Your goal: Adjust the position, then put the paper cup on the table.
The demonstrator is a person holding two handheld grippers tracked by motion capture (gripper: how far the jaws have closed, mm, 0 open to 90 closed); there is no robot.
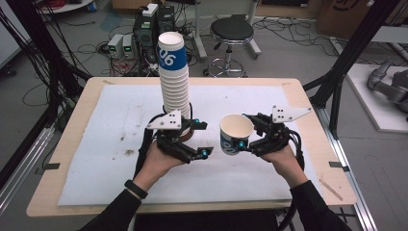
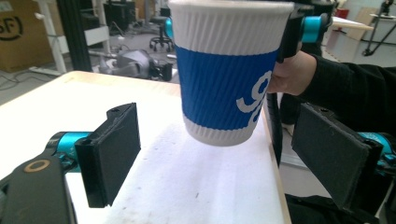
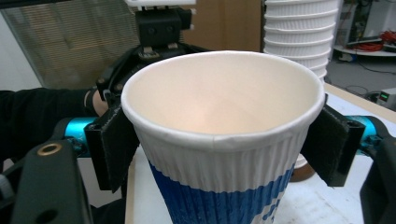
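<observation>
A tall stack of white-and-blue ribbed paper cups [image 1: 174,77] stands on the white mat, just behind my left gripper [image 1: 203,139]. That gripper is open, its pads [image 2: 114,149] wide apart with nothing between them. A single cup of the same kind [image 1: 235,134] hangs upright a little above the mat, and my right gripper [image 1: 240,132] is shut on it just under the rim. In the right gripper view the cup [image 3: 224,140] sits between both pads [image 3: 112,149], with the stack [image 3: 299,37] behind it. The left gripper view faces this cup [image 2: 224,84] from close by.
A white mat [image 1: 120,144] covers most of the wooden table [image 1: 72,120]. Beyond the far edge are a black stool [image 1: 232,31], electronics boxes [image 1: 144,29] and loose cables on the floor. Black frame posts [image 1: 346,62] rise at both sides.
</observation>
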